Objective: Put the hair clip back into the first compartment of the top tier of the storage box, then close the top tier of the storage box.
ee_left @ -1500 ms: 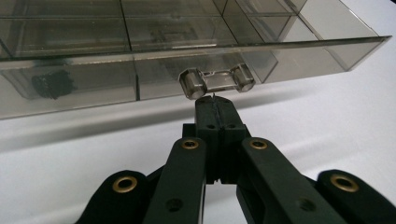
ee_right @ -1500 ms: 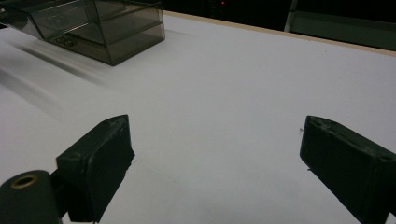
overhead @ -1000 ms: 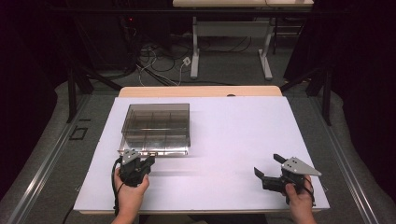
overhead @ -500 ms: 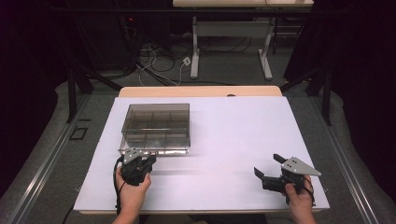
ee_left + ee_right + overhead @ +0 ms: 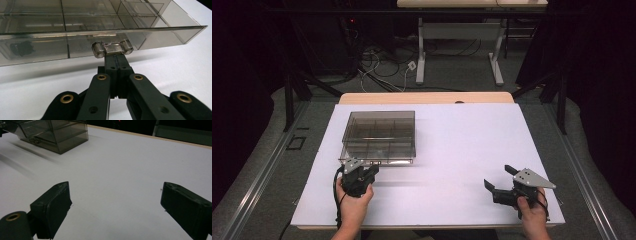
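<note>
Left fingers [image 5: 117, 61] closed at latch [image 5: 112, 48]; box [image 5: 379, 136] seemingly level.

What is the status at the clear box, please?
Left gripper shut at box latch. Right gripper open, apart. Clear box lid down. Nothing in the way.

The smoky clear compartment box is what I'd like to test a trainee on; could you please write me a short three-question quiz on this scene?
1. True or false: the left gripper has its jaws shut at the front latch of the compartment box.
2. How do the right gripper's jaws stand: A wide open, B shut, C shut on the box?
3. On which side of the white table does the box sit, by the high view?

Key: 1 true. 2 A. 3 the left side.
</note>
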Motion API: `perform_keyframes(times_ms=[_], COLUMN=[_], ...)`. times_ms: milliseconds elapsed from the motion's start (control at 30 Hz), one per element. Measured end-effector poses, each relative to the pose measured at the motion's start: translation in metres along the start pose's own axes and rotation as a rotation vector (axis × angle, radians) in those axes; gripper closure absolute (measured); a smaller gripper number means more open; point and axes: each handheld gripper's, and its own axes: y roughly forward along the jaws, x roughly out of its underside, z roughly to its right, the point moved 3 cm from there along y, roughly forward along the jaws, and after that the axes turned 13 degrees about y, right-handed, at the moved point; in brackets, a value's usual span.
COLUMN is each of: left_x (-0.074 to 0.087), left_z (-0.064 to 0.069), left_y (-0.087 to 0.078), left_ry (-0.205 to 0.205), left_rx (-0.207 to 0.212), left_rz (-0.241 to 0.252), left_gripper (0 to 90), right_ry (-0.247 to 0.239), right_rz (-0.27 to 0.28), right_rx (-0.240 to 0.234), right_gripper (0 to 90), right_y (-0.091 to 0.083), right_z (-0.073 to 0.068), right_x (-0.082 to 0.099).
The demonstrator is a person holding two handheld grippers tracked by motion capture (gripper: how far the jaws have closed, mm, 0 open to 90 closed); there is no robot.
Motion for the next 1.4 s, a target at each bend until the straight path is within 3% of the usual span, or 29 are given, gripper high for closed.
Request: perform_keyframes(times_ms=[1167, 1300, 1333, 1400], left_x=[-0.014, -0.016, -0.016, -0.016], left_z=[-0.011, -0.012, -0.013, -0.013], left_y=[0.015, 0.017, 0.017, 0.018], left_ry=[-0.033, -0.031, -0.029, -0.029], left_rx=[-0.003, -0.004, -0.004, -0.006], left_rz=[-0.001, -0.004, -0.008, -0.008], left_gripper=[90.0, 90.0, 90.0, 90.0], right_ry=[-0.006, -0.007, -0.004, -0.005], right_rz=[0.003, -0.03, -0.004, -0.003], right_rx=[0.003, 0.007, 0.003, 0.003], right_gripper=[8.9, 8.9, 8.9, 8.9], right_y=[0.0, -0.001, 0.0, 0.0], right_z=[-0.001, -0.001, -0.001, -0.001], right_x=[0.0, 0.0, 0.0, 0.0])
